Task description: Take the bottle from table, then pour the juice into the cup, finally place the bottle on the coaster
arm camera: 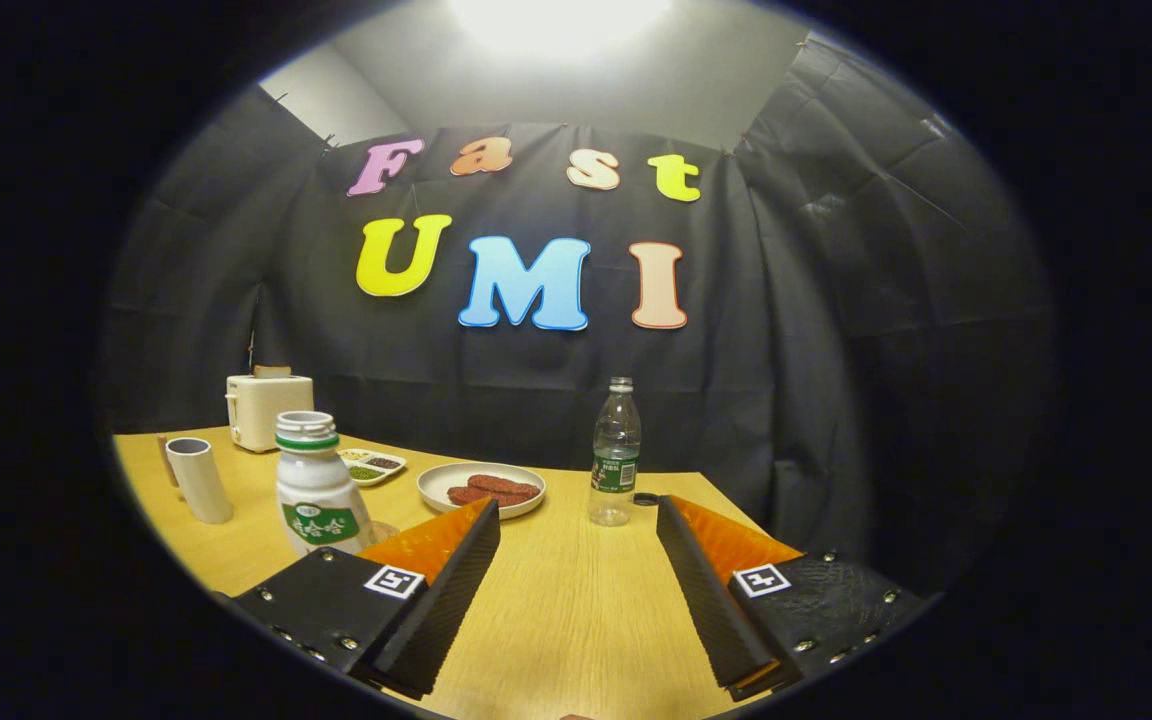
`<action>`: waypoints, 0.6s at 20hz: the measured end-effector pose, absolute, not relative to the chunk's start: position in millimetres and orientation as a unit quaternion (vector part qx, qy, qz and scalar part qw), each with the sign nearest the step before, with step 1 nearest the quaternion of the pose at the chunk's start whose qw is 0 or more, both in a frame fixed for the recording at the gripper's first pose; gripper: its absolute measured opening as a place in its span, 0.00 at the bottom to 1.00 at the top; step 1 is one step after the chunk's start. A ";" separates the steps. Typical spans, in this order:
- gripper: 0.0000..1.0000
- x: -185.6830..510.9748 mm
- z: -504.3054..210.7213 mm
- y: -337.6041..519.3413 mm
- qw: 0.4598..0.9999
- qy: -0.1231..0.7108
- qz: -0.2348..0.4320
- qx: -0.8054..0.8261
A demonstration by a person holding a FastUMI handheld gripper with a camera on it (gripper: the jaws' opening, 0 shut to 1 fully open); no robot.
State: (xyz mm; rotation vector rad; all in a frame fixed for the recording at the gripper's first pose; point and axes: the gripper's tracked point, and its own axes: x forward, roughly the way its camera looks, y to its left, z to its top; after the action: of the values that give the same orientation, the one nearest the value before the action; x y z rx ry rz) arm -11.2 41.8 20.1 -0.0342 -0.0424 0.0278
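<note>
Behind the wooden table point(576, 620) hangs a black cloth wall, with a bright lamp above it. On the table I see two bottles, and it is not sure which one the task means: a white bottle point(316, 490) with green band and label, no cap on it, just beside the left finger, and a clear plastic bottle point(615, 455) with green label, beyond the fingers and a little to the right. The white one looks opaque and wide in the body; the clear one is slim and seems almost empty.

The gripper point(576, 560) is wide open and holds nothing, only bare table lies between its fingers. The cup point(199, 480), a pale tall one, stands left of the white bottle. I cannot find a coaster with certainty.

To do the reach well, I think the person should center the chosen bottle between the fingers, come in level at the middle of the body, and close slowly so it does not tip.
</note>
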 end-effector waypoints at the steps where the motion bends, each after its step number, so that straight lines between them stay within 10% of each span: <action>1: 0.97 -17.0 21.4 42.7 1.000 -0.015 0.008 0.003; 12: 0.97 -47.1 14.4 103.3 0.998 0.015 0.047 0.036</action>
State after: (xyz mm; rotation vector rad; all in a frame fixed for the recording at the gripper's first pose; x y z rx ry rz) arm -47.1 103.3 14.4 0.0711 0.0300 0.0937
